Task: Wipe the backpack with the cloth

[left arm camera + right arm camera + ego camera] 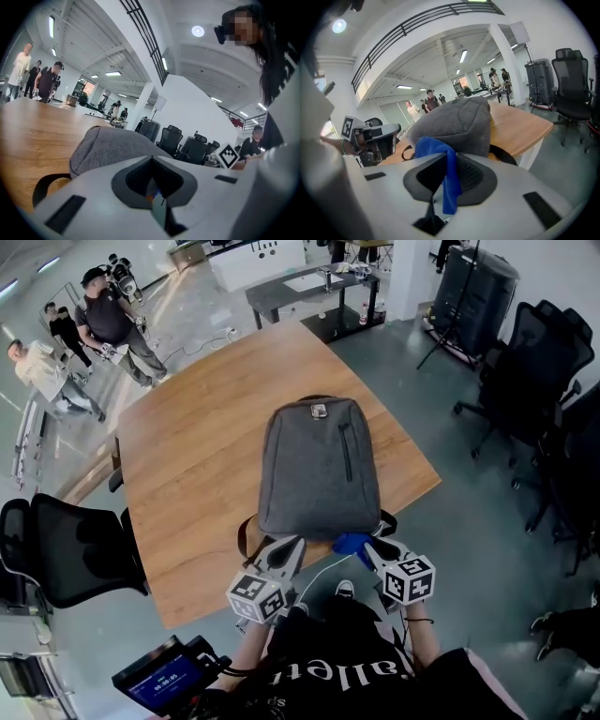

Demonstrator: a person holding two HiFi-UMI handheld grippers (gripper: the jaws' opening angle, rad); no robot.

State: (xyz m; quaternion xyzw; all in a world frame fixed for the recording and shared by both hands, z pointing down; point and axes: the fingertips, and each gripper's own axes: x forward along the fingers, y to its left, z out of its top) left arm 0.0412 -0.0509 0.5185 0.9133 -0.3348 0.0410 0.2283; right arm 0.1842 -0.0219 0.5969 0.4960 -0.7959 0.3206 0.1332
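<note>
A grey backpack (319, 468) lies flat on the wooden table (197, 446), its bottom edge toward me. My right gripper (372, 547) is shut on a blue cloth (351, 543) at the backpack's near right corner; in the right gripper view the blue cloth (443, 171) hangs pinched between the jaws in front of the grey backpack (454, 124). My left gripper (287, 548) is at the near left corner, jaws closed with nothing seen between them. In the left gripper view the backpack (108, 147) rises just beyond the jaws.
A black office chair (56, 554) stands at the table's left side. More black chairs (534, 362) are on the right. Several people (103, 324) stand at the far left. A dark table (309, 287) stands beyond the wooden one.
</note>
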